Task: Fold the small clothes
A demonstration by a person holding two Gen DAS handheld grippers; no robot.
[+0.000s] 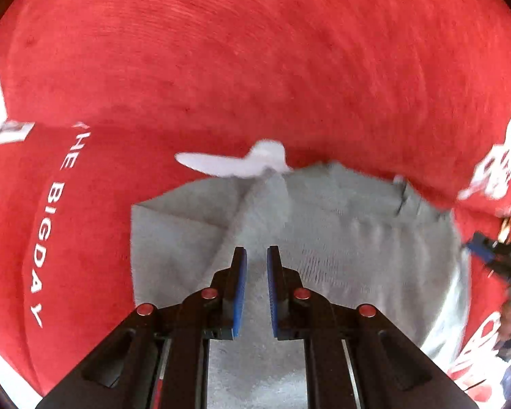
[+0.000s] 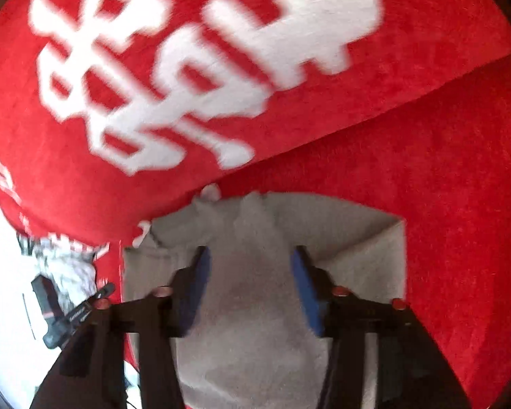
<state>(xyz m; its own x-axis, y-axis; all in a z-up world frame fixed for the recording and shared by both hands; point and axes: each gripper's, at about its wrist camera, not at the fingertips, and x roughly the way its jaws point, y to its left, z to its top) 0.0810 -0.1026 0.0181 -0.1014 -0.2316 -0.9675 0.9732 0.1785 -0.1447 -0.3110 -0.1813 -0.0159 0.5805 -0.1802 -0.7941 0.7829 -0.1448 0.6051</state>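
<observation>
White lettering (image 2: 201,68) blurred, cut off; unreadable w/ motion.

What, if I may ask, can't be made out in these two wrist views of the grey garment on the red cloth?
- Grey garment: its near part is hidden behind the left gripper and cut by the bottom edge, so its type is unclear.
- White tag: too blurred to read in the left view.
- Large white characters on the red cloth: motion-blurred in the right view.
- Dark object at the left edge, right view: unidentifiable.
</observation>
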